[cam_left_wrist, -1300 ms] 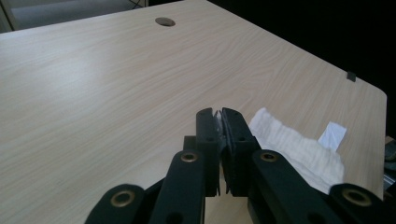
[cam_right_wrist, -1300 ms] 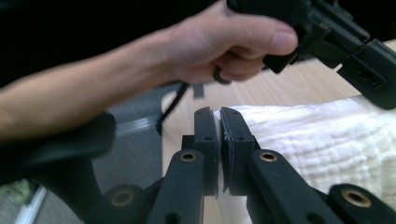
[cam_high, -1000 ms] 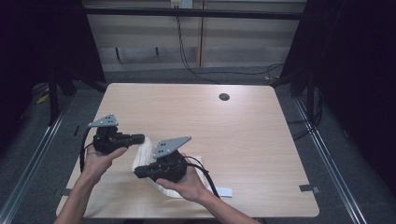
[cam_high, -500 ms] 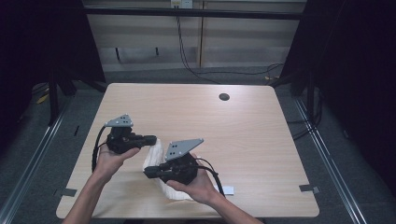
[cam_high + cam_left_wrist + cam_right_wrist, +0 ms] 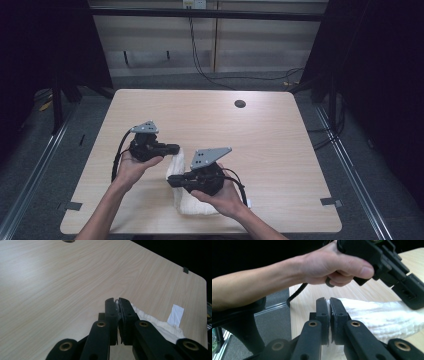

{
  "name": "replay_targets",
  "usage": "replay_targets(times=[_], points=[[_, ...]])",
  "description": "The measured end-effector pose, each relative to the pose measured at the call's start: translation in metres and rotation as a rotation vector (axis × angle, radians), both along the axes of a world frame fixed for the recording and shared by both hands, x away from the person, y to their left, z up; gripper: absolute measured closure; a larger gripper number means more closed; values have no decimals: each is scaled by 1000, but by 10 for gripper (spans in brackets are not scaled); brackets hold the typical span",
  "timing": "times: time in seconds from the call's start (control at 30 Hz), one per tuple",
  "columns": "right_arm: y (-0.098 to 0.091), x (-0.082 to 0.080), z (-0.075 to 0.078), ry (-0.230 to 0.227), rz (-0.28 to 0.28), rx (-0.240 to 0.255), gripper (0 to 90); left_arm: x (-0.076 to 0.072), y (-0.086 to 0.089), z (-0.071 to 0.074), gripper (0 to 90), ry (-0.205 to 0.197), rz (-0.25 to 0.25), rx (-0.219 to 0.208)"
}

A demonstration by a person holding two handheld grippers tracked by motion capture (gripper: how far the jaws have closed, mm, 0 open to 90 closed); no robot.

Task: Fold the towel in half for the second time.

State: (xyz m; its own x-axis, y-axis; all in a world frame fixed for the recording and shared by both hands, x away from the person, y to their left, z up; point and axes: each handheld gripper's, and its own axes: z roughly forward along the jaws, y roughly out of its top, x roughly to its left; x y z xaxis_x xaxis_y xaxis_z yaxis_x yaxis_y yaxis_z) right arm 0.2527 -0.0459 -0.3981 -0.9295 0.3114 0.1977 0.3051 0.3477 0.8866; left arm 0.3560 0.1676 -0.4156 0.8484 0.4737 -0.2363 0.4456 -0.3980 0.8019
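- Table [image 5: 280,150]: wood, dark room behind.
- Left gripper [image 5: 118,300]: jaws clamped on towel [image 5: 187,200] edge.
- Right gripper [image 5: 328,300]: jaws clamped on another edge, likely to fold the towel.

You have no readable text here: no label, brand, number or sign shows on anything in these views.

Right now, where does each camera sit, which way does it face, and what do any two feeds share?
High view: above the person's side, looking forward and down on the table; both forearms, left gripper, right gripper.
Left gripper view: along its shut jaws, across the tabletop.
Right gripper view: along its shut jaws, toward the left hand.
All three share the white towel, pinched by both grippers.
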Motion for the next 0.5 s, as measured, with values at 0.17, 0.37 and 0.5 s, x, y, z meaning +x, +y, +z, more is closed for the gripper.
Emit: replay_targets(times=[0.17,0.37,0.5], points=[[-9,5,-9,17,-17,-26,865,7,-14,-10,868,26,1,51],[-14,3,-17,29,-20,-27,865,6,-21,-18,868,41,-26,40],[-13,-5,-20,26,-10,-48,865,0,-27,-20,867,44,-52,56]])
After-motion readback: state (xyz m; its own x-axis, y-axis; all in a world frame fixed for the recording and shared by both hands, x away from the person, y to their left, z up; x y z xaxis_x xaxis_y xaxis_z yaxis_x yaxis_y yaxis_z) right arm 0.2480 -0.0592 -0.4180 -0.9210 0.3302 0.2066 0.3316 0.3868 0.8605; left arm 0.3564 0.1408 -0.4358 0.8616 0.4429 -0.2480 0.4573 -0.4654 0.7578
